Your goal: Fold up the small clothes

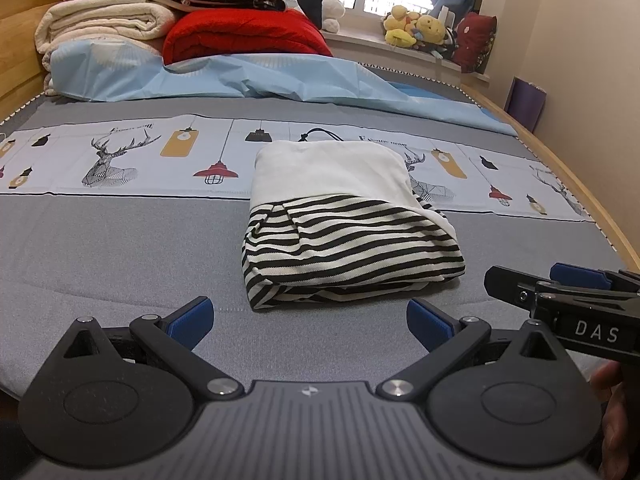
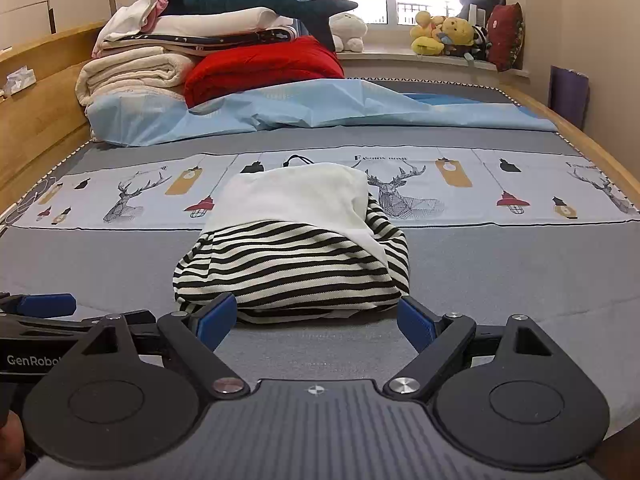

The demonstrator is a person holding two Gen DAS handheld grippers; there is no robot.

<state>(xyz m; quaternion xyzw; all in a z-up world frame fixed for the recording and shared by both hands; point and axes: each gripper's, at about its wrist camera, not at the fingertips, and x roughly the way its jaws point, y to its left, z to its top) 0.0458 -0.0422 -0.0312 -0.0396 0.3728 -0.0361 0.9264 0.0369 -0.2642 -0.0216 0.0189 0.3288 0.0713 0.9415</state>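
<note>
Folded garment (image 1: 352,224), white half over striped half, lies mid-bed (image 1: 120,248), its far edge on the deer-print band (image 1: 120,160). Left gripper (image 1: 310,322) and right gripper (image 2: 316,318) sit just short of the garment's near edge, jaws spread, holding nothing. Bedding stack (image 1: 120,20) lies beyond the garment, at the headboard.

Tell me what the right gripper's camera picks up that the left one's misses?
Only the right wrist view shows the tissue pack on the wooden headboard and the left gripper's GenRobot lettering. Only the left wrist view shows the right gripper's DAS label. Both share the folded striped garment, red quilt, plush toys, and both open grippers: left gripper, right gripper.
</note>
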